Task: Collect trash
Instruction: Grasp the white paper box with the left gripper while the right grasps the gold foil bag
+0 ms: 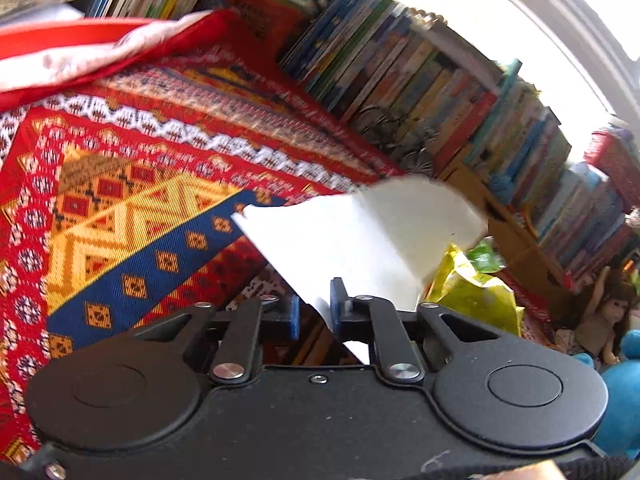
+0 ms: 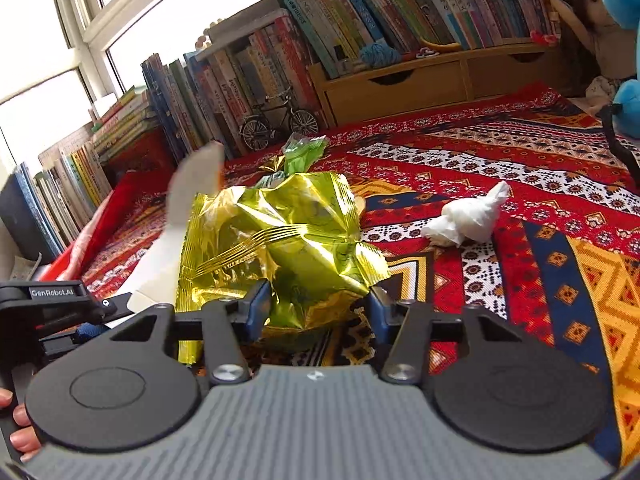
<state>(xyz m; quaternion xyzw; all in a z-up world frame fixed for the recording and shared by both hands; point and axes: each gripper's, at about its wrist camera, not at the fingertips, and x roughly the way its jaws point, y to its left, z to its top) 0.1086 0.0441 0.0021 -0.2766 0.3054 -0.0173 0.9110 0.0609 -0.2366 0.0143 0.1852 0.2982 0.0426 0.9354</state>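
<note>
Above the patterned cloth (image 2: 500,152), the left gripper (image 1: 315,312) pinches a blurred white paper scrap (image 1: 360,236) whose lower edge the jaws hide, while the right gripper (image 2: 316,308) clamps the crinkled gold wrapper (image 2: 280,236).

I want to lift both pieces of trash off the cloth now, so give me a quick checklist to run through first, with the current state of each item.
1. Left gripper shut on the white paper: ok.
2. Right gripper around the gold wrapper: ok, wrapper sits between the fingers.
3. Right pads pressing the wrapper firmly: cannot tell.
4. Paper and wrapper clear of each other: not ok, they overlap in the right wrist view.
5. Other trash left: not ok, crumpled tissue and green wrapper lie on the cloth.
6. Bin location: cannot tell.
</note>
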